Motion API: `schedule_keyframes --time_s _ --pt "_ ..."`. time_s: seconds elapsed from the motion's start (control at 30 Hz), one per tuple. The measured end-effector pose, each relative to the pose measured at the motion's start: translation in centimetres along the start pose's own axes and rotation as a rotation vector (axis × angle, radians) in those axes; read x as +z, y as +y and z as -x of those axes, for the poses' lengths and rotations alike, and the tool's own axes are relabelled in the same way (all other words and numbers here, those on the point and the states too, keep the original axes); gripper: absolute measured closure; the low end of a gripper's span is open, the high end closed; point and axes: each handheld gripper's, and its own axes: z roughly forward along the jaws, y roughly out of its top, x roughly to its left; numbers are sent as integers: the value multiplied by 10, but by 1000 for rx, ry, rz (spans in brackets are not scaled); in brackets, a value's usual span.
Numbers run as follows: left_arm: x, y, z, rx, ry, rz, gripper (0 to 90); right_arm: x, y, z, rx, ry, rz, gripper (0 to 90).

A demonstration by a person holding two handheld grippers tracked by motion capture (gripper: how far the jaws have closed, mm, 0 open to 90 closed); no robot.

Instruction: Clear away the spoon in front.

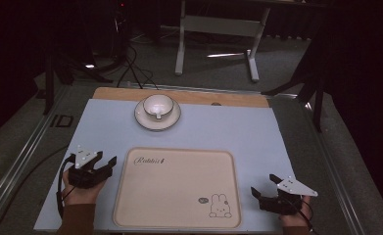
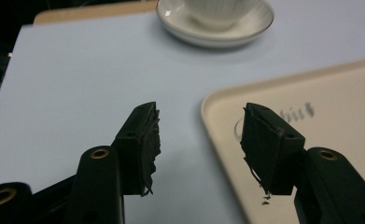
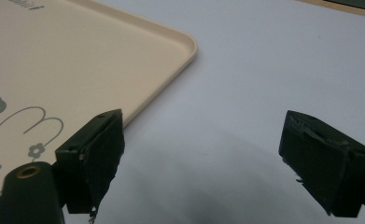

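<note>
Two grippers w/ us at the near edge of the table, one per hand, both w/ nothing in them. Our left gripper (image 1: 108, 161) sits just beside the tray's (image 1: 177, 223) left edge, jaws spread fairly wide, nothing between the pads; in the left gripper view (image 2: 199, 140) one pad hangs over the pale blue mat (image 2: 77, 79), the other over the tray (image 2: 339, 93) corner by the printed lettering, apart from the surface as far as we can tell. Our right gripper (image 1: 263, 185) sits just off the tray's right edge, jaws wide apart too; right gripper view (image 3: 201, 154) shows bare mat (image 3: 273, 60) between them, left jaw near the tray (image 3: 77, 56) rim, not touching. Tray: cream, rounded corners, shallow raised rim, flat on the mat at centre-front, script word top left, small rabbit drawing (image 1: 219, 205) bottom right. Cup (image 1: 158, 105) on saucer (image 1: 142, 119), white, ribbed, stands well apart at the far side of the mat.
</note>
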Motion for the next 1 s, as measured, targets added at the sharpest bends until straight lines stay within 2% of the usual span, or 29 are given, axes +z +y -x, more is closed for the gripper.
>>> schedule_keyframes --time_s 0.13,0.33,0.4,0.6,1.0 --pt "6 17 3 24 -9 16 454 1 0 0 2 0 -5 141" --pt "21 39 7 30 -6 29 441 0 0 1 4 -3 -2 141" --pt "27 44 9 27 8 30 432 0 0 1 5 -2 0 141" --pt "44 57 14 41 6 17 424 0 0 1 7 -7 -4 141" --pt "72 81 13 35 12 6 424 1 0 1 5 -3 -6 141"
